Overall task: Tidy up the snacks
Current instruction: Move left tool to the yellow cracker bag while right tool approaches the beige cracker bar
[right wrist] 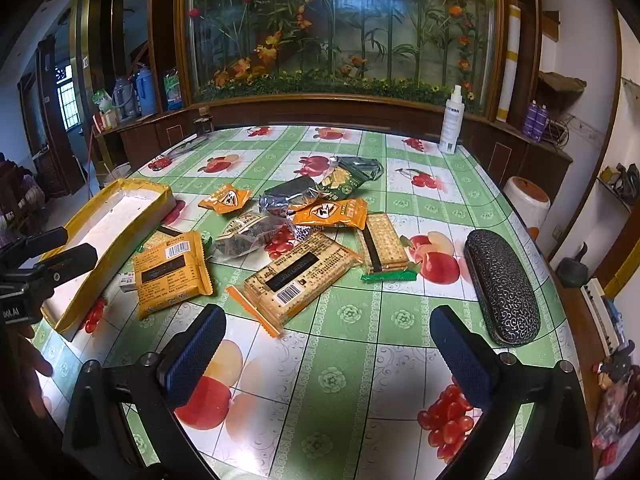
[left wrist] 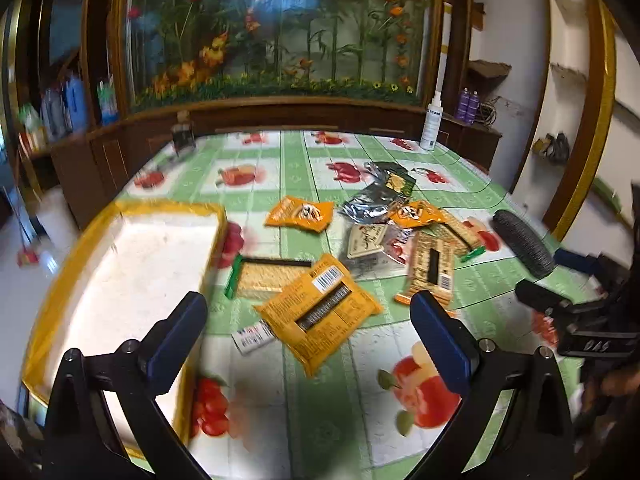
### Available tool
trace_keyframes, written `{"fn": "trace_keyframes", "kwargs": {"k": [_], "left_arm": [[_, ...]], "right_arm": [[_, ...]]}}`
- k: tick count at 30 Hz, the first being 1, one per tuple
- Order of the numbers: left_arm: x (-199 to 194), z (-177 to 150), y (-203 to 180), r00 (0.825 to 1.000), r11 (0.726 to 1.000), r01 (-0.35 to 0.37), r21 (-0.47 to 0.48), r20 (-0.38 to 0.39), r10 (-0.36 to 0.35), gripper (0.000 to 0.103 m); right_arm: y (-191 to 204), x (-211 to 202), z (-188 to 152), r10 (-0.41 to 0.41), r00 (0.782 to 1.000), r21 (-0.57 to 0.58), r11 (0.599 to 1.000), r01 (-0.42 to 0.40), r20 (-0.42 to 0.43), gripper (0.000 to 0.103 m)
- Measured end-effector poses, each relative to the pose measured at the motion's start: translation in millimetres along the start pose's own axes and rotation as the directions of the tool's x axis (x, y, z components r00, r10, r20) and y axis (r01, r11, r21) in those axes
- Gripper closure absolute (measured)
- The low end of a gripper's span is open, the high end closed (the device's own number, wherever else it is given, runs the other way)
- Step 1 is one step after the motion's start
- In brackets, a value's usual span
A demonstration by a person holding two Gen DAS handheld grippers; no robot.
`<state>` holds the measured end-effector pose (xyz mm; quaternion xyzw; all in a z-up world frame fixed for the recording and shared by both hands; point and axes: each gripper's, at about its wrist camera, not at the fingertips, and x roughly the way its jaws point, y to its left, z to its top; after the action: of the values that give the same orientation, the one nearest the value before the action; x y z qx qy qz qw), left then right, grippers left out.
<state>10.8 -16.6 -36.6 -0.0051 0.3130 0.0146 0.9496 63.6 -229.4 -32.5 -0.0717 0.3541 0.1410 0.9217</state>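
Snack packets (right wrist: 280,240) lie scattered mid-table on the fruit-print tablecloth (right wrist: 352,360), beside the empty yellow-rimmed tray (right wrist: 116,216). Left gripper (left wrist: 308,332), jaws wide and holding nothing, hovers over an orange biscuit packet (left wrist: 320,312). Right gripper (right wrist: 328,344), likewise wide and empty, hangs above bare cloth before a clear cracker packet (right wrist: 296,276). A dark textured glasses case (right wrist: 502,284) lies to the right, a white spray bottle (right wrist: 452,120) at the far edge.

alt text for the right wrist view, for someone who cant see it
Snack packets lie scattered on a fruit-print table, with an empty yellow tray at left and a glasses case at right. The open right gripper hovers over bare cloth.
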Motion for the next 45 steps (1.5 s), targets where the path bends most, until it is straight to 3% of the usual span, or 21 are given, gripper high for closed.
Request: {"fn": "trace_keyframes", "kwargs": {"k": [2,4,7,10,12,19,30,45], "left_arm": [[0.1,-0.7,-12.1,0.999,0.997,-0.032,0.076,0.029,0.029,0.001],[8.5,-0.7,-20.3,1.000,0.989,-0.022,0.144,-0.010,0.023,0.001],[25.3,-0.8,-11.6,0.993,0.991,0.035,0.126,-0.115,-0.021,0.001],[35.0,-6.8,-7.3,0.983,0.984,0.109,0.143,-0.164,-0.085,0.001],[38.6,-7.4,-12.0,0.985,0.978,0.064,0.199,-0.168,-0.030,0.001],[44.5,-1.0,-21.2,0.982,0.961,0.039,0.275,-0.191,0.014,0.001],[54.8,-1.4,-13.0,0.976,0.958,0.054,0.283,-0.216,0.008,0.001],[69.0,-6.7,-7.7,0.968,0.949,0.104,0.298,-0.248,-0.028,0.001]], "right_arm": [[-1.2,0.6,-0.4,-0.003,1.000,0.011,1.000,0.003,-0.006,0.000],[-3.0,1.3,-0.4,-0.013,1.000,0.026,1.000,0.013,-0.010,0.000],[-6.4,-0.2,0.3,-0.016,1.000,0.047,0.999,0.016,-0.017,0.000],[-8.1,-4.0,0.7,-0.026,1.000,0.051,0.998,0.027,-0.009,0.000],[-9.7,-5.5,1.2,-0.025,1.000,0.060,0.998,0.025,-0.007,0.000],[-5.8,-4.5,5.8,-0.035,0.999,0.070,0.997,0.037,-0.030,0.000],[-2.4,10.0,5.6,-0.058,0.995,0.162,0.984,0.071,-0.083,0.000],[25.1,39.2,13.0,-0.072,0.985,0.175,0.980,0.099,-0.153,0.000]]}}
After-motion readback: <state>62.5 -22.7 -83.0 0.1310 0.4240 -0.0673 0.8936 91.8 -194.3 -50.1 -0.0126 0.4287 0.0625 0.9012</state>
